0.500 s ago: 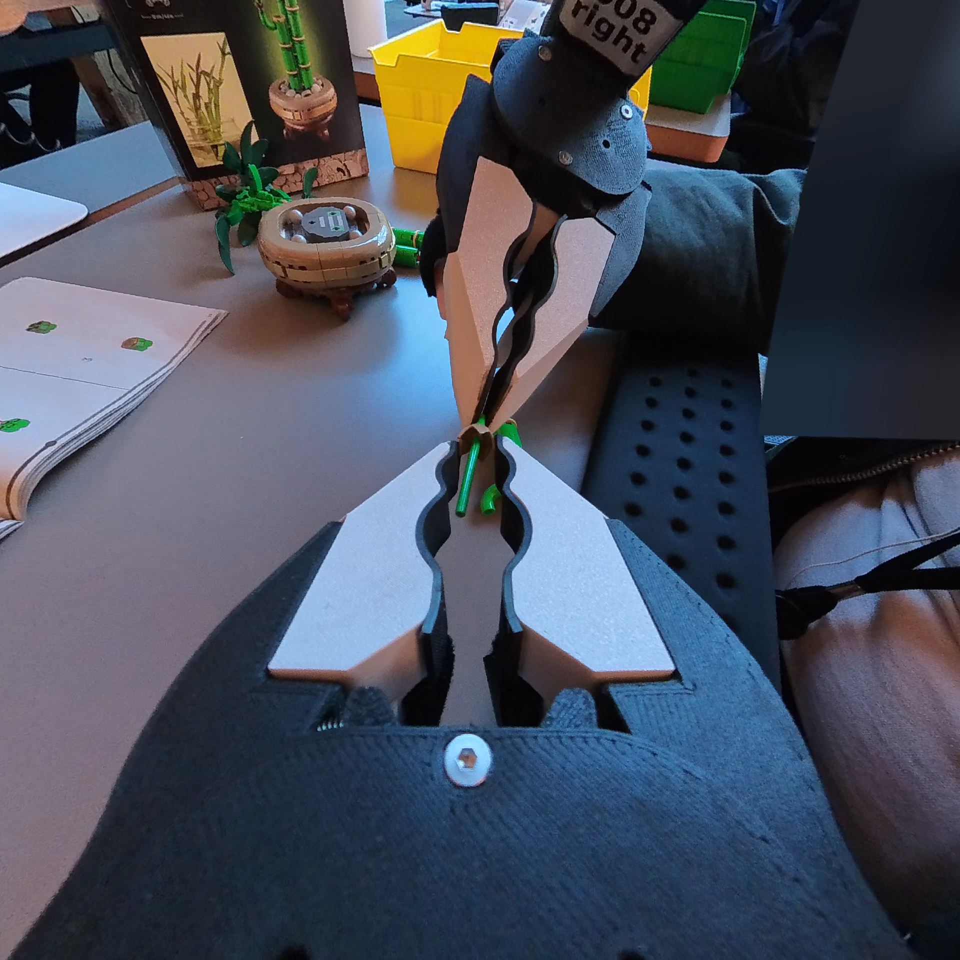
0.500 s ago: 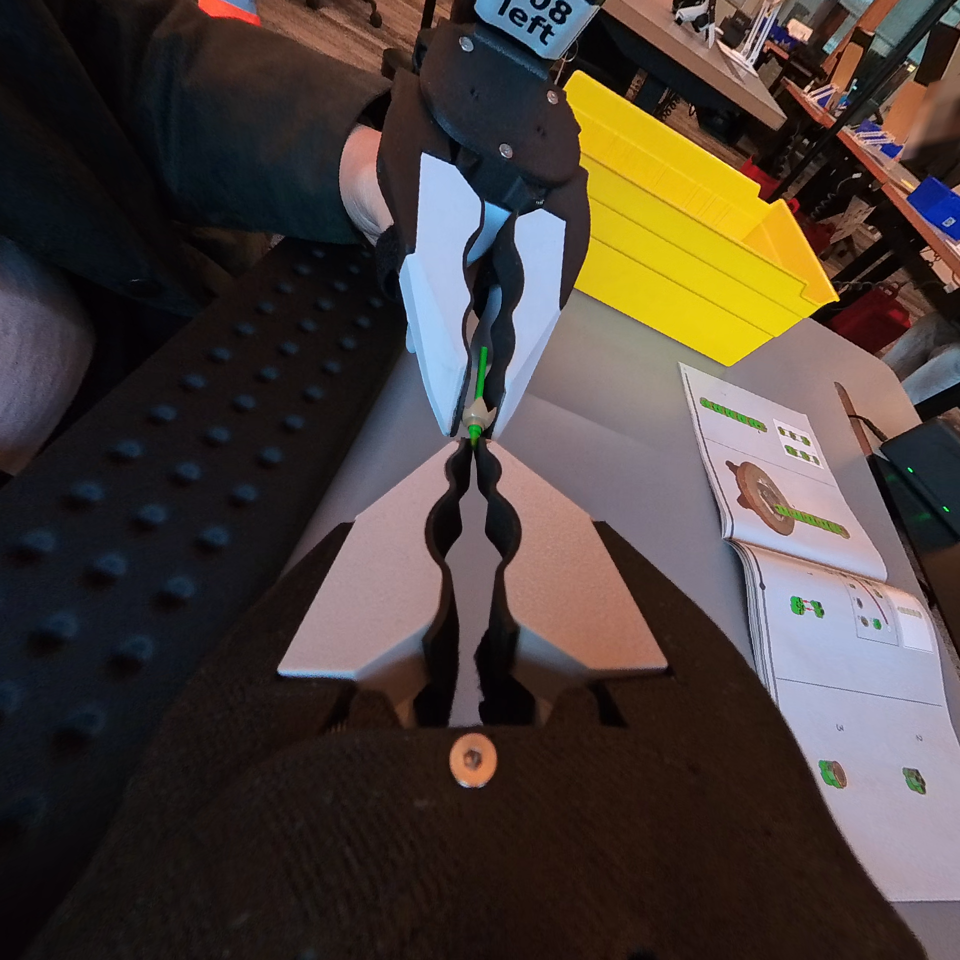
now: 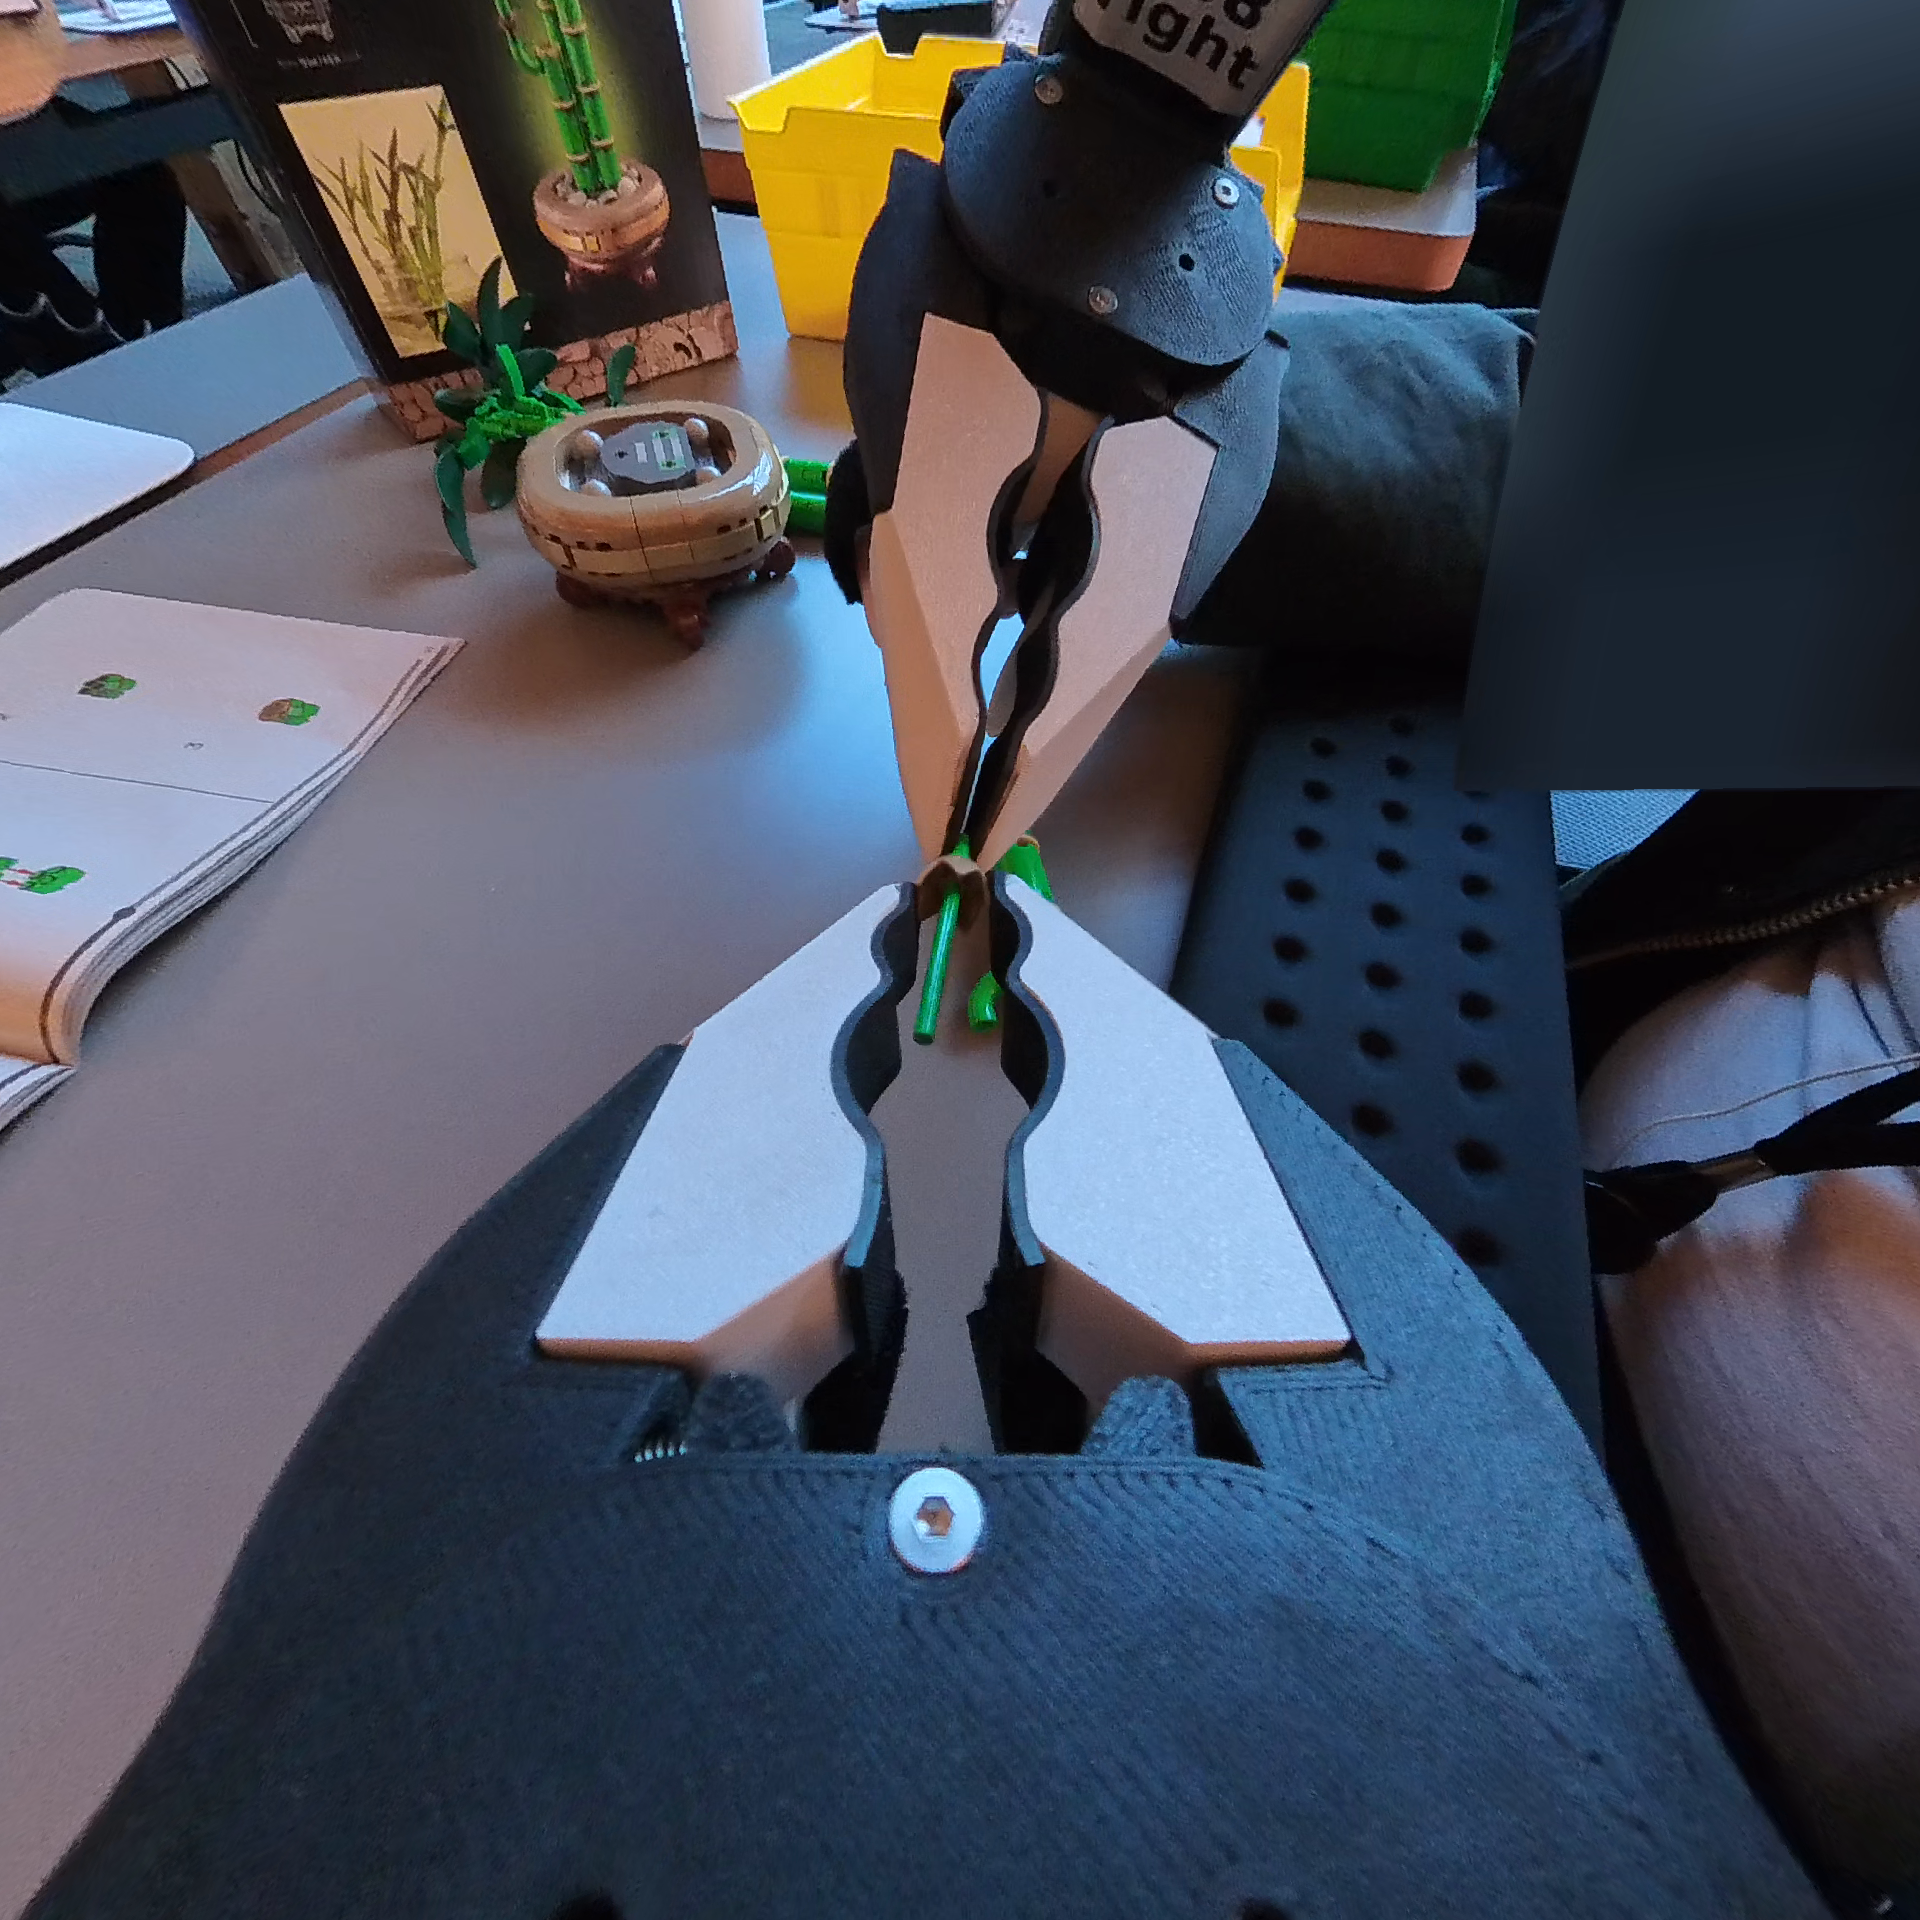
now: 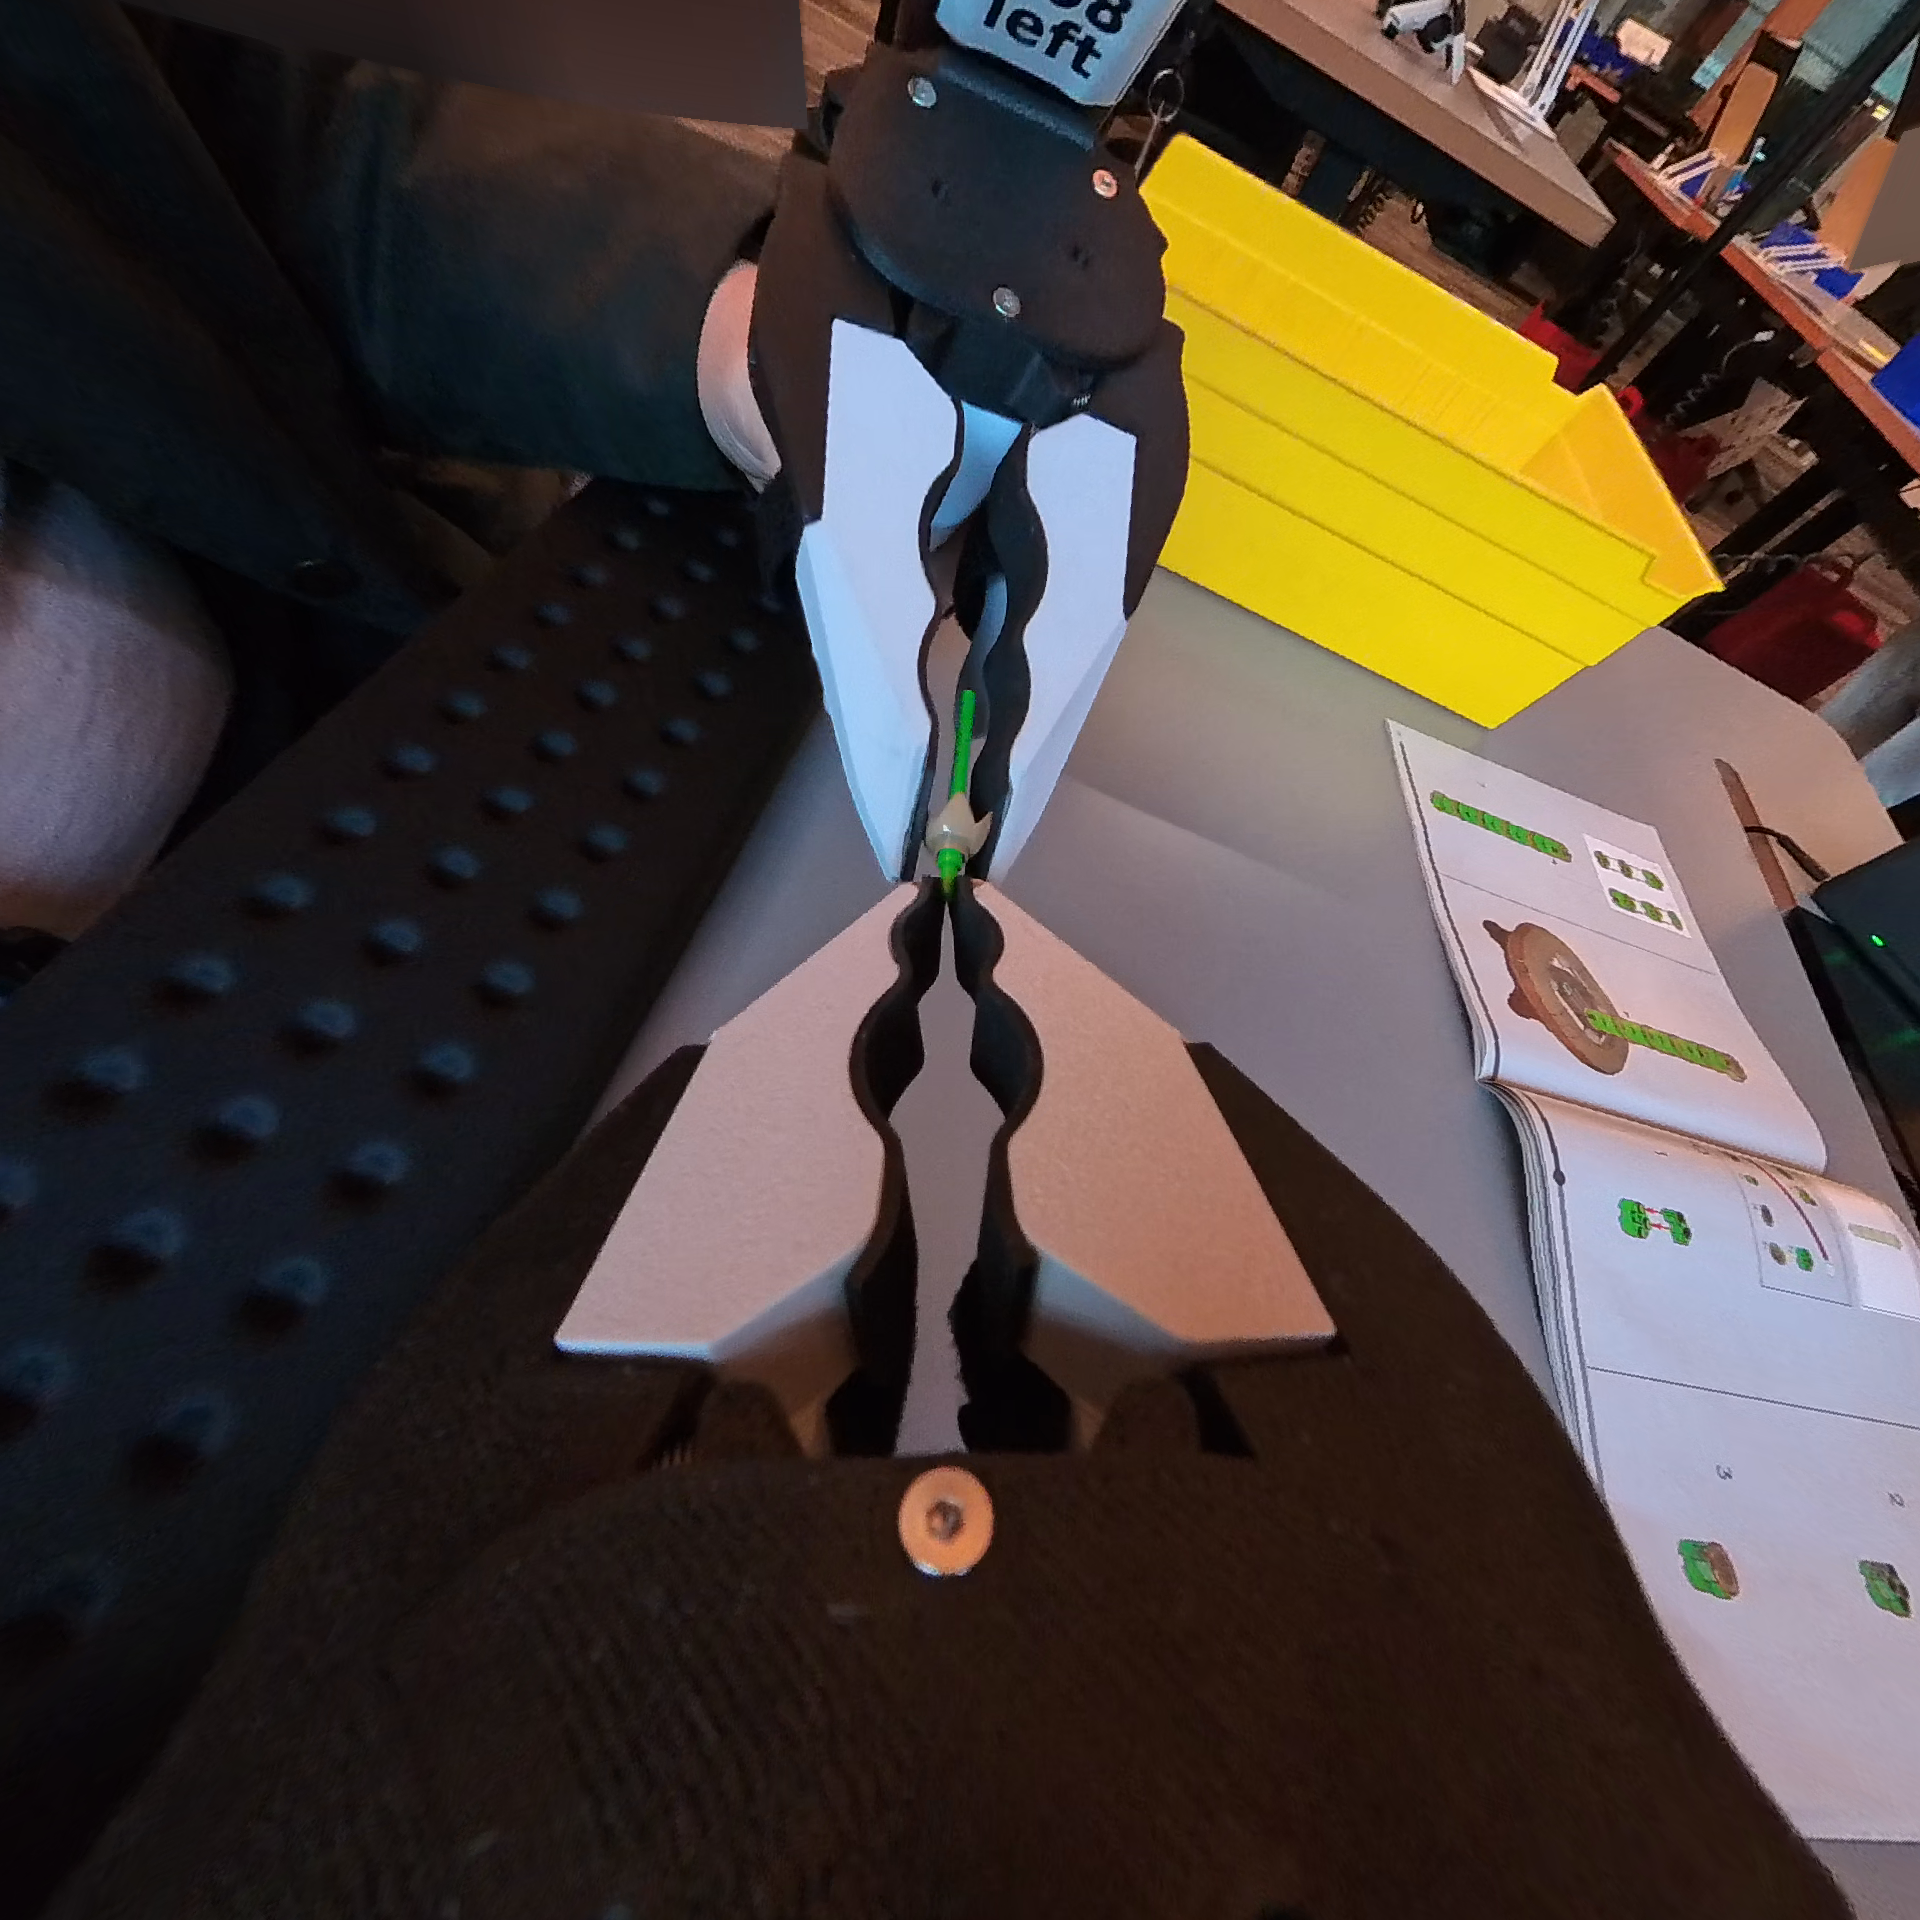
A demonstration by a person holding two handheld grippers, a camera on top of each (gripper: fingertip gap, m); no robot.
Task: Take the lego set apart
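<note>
Tip to tip, the left gripper (image 3: 948, 896) clenches the tan collar (image 3: 950, 881) while the right gripper (image 4: 948, 902) pinches the green rod (image 3: 933, 971) running lengthwise between them.

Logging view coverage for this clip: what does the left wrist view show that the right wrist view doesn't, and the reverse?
Only the left wrist view shows the tan lego pot, the set's box, leafy green pieces and a green bin.

Only the right wrist view shows a black device with a green light.

Both show the thin green rod with its tan connector gripped between the left gripper and right gripper, the instruction booklet and a yellow bin.
</note>
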